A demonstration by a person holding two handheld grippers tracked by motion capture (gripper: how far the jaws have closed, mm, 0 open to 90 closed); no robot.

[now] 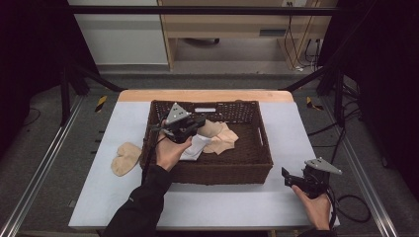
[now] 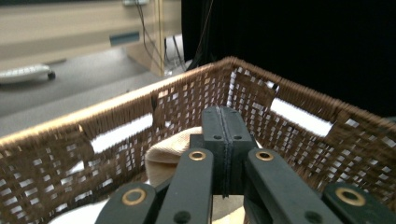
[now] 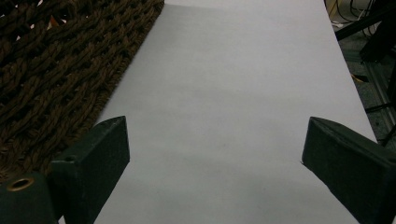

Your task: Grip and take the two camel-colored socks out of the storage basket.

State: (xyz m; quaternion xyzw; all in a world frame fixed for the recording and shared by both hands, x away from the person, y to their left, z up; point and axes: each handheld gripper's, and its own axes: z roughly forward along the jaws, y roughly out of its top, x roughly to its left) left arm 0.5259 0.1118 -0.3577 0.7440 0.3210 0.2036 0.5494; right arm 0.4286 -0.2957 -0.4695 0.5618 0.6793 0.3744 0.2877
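A brown wicker basket (image 1: 257, 163) stands mid-table and holds beige cloth pieces (image 1: 220, 138) and a white cloth (image 1: 195, 148). My left gripper (image 1: 200, 121) hovers inside the basket's left half, just above the cloths. In the left gripper view its jaws (image 2: 223, 133) are pressed together with nothing visible between them, and a beige cloth (image 2: 163, 156) lies just beyond, before the basket's far wall (image 2: 289, 112). My right gripper (image 1: 287, 176) rests near the table's front right, jaws wide apart (image 3: 215, 149) over bare white tabletop, with the basket's side (image 3: 56, 70) to its left.
Another beige cloth piece (image 1: 125, 158) lies on the white table (image 1: 232, 207) left of the basket. Dark frame bars and cables surround the table. A wooden cabinet (image 1: 232, 24) stands behind.
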